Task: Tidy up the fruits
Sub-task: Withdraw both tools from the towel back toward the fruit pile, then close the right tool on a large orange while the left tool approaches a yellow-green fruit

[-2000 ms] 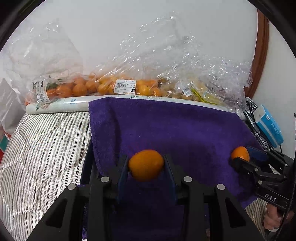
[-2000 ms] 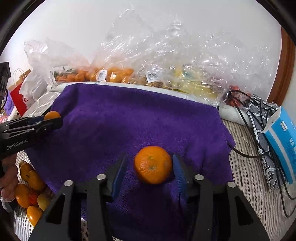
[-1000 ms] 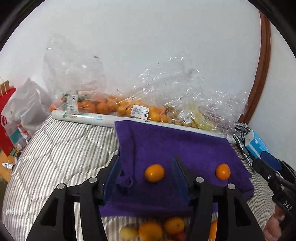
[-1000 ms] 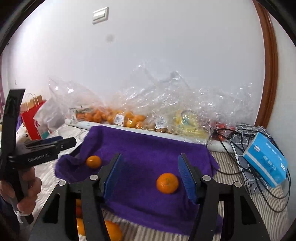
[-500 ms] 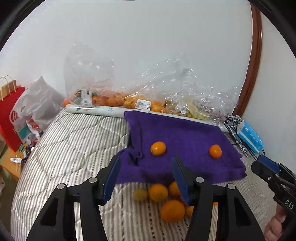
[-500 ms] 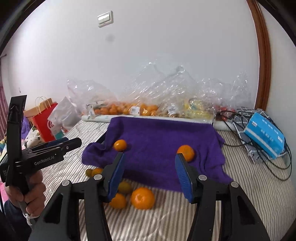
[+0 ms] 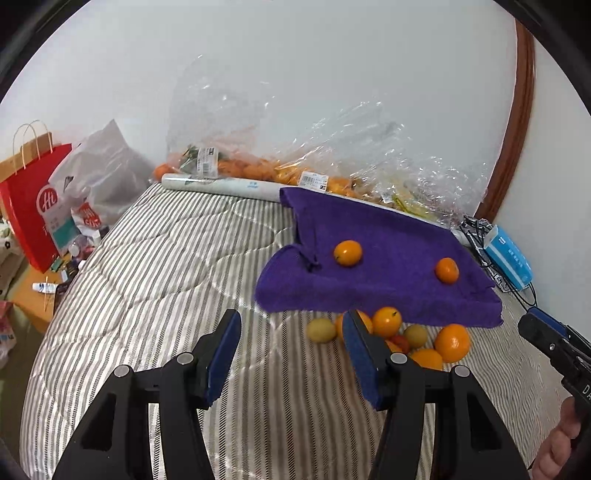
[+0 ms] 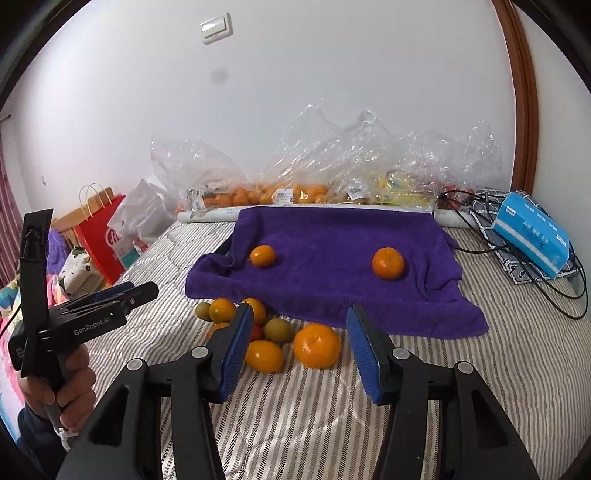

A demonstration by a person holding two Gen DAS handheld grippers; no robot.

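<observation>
Clearly both the left gripper (image 7: 291,354) and the closing right gripper (image 8: 299,349) are partly open and empty, so the loose fruit pile (image 8: 258,332) on the sloping quilt (image 8: 314,413) below the purple towel (image 8: 332,280) could roll if nudged.

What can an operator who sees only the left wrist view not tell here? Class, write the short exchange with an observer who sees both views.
Operator: Is anything between the fingers of the right gripper?
Observer: No. It is empty, its jaws closing, and the big orange lies on the bedspread ahead of them.
Operator: What holds my left gripper?
Observer: A hand wrapped around its handle.
Operator: Anything on the wall?
Observer: A light switch, high up.
</observation>
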